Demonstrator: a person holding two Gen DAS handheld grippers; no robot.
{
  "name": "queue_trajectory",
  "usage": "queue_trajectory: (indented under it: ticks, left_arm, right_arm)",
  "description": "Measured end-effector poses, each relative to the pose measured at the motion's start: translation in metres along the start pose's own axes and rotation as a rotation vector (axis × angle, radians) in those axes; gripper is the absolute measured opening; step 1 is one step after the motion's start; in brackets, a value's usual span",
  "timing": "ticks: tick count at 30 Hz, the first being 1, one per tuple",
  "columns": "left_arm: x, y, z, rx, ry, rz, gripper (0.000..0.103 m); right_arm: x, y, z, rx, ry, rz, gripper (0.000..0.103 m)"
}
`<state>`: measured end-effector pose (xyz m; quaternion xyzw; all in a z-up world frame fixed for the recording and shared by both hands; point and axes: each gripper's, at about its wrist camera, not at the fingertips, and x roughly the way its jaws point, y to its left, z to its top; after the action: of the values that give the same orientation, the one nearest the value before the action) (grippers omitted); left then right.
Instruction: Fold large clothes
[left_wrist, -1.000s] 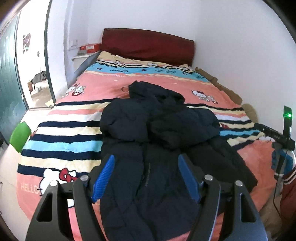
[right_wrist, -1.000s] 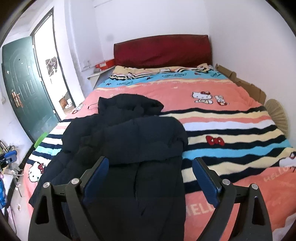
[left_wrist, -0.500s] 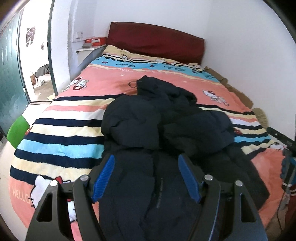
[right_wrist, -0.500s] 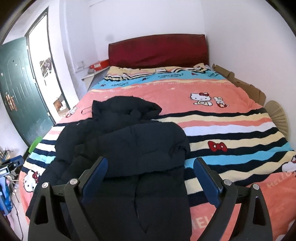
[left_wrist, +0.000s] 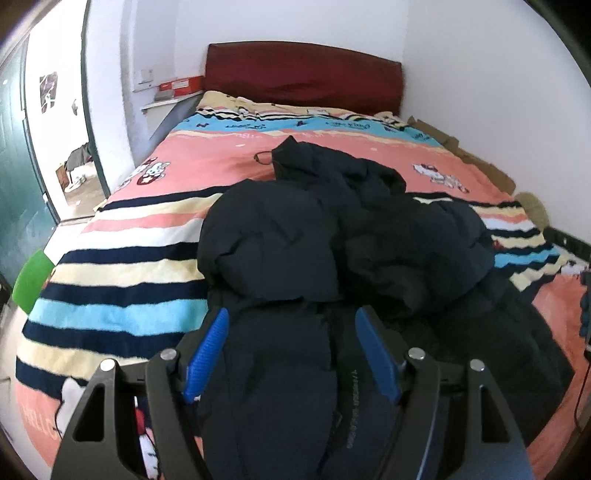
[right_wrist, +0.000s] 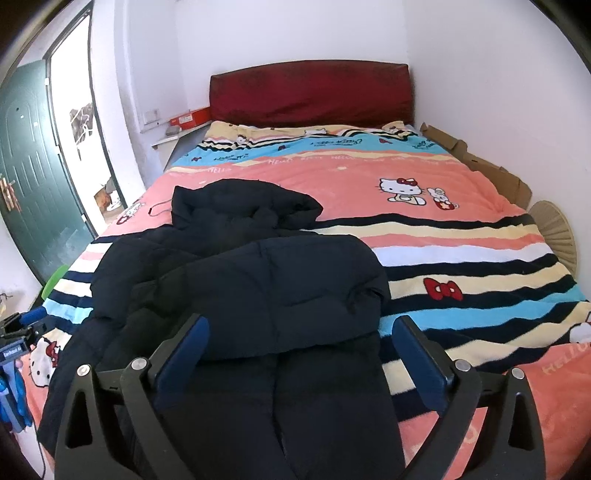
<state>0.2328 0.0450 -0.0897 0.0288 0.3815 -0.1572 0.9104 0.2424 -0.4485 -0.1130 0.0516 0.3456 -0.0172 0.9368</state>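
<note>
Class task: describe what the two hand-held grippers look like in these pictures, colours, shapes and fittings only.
Both are black angular frames with triangular cut-outs and round silver bolts. The left gripper has bright blue ribbed fingers; the right gripper has darker navy fingers.

I can read "HELLO" in pale letters on the pink stripes of the blanket (right_wrist: 461, 177), beside its cartoon cat figures. The dark jacket (left_wrist: 280, 258) carries a line of small light print near its zip, too small to read.

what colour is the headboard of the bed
Dark red. The headboard shows best in the right wrist view, against the white wall behind the striped blanket.
</note>
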Motion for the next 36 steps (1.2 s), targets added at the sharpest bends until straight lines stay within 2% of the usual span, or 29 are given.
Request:
queue_trajectory:
  ticks: [10,14,21,26,31,36]
  left_arm:
    - [0.020,0.003,0.005,0.024,-0.003,0.018,0.070]
    - [0.018,0.004,0.008,0.024,-0.011,0.058,0.070]
    - [0.007,-0.003,0.014,0.055,-0.022,0.150,0.070]
    - [-0.009,-0.026,0.021,0.108,-0.033,0.221,0.070]
    - [-0.036,-0.050,0.026,0.144,-0.071,0.235,0.070]
    - [-0.068,-0.060,0.030,0.104,-0.099,0.169,0.070]
  right_arm:
    - [0.026,0.007,0.014,0.014,-0.023,-0.022,0.101]
    - [0.028,0.006,0.019,0.012,-0.053,-0.026,0.103]
    - [0.032,-0.006,0.018,0.049,-0.082,0.020,0.103]
    - [0.029,-0.018,0.008,0.064,-0.080,0.048,0.103]
    - [0.015,-0.031,-0.001,0.070,-0.060,0.097,0.103]
    - [-0.009,-0.034,-0.002,0.039,-0.076,0.120,0.103]
